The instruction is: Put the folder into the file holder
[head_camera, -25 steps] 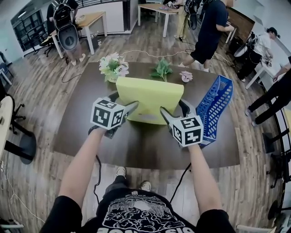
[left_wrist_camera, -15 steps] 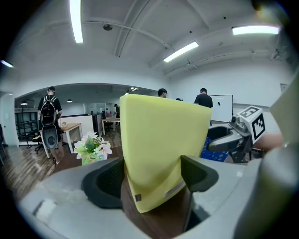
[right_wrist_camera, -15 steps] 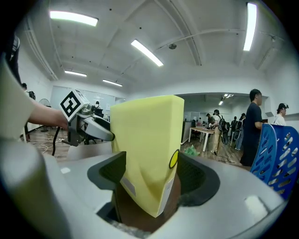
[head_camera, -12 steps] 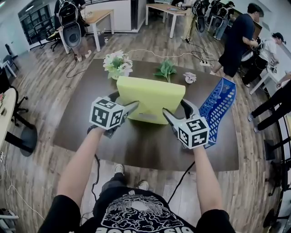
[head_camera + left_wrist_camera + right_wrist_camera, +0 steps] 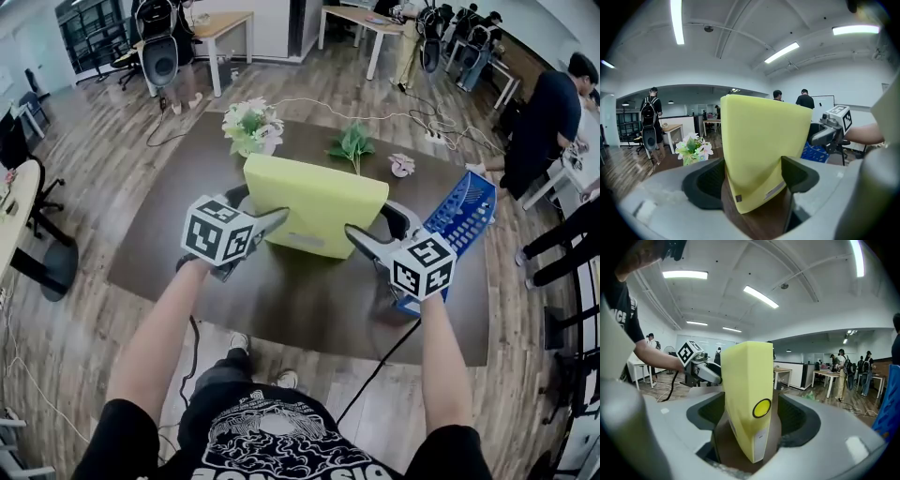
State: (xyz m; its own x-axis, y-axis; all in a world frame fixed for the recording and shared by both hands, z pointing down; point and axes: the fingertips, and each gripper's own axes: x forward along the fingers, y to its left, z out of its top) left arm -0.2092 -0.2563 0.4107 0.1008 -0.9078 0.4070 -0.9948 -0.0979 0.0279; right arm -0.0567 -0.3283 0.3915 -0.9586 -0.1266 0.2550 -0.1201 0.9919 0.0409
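A yellow-green folder [image 5: 314, 211] stands upright over the middle of a dark brown tabletop [image 5: 281, 309], held from the side nearest the person. The left gripper [image 5: 255, 208] has its jaws closed on the folder's left end, both pads against it. The right gripper [image 5: 380, 228] has the folder's spine end between its jaws, which are opening; a gap shows beside one pad. A blue file holder [image 5: 461, 217] sits tilted at the tabletop's right edge, just right of the folder and apart from it; its lower part is hidden behind the right gripper's marker cube. Whether the folder's lower edge touches the tabletop cannot be made out. A bunch of flowers [image 5: 251, 127] and a small green plant [image 5: 352, 143] stand at the far edge. Around it is an open office with a wooden floor [image 5: 112, 187], desks and several standing people
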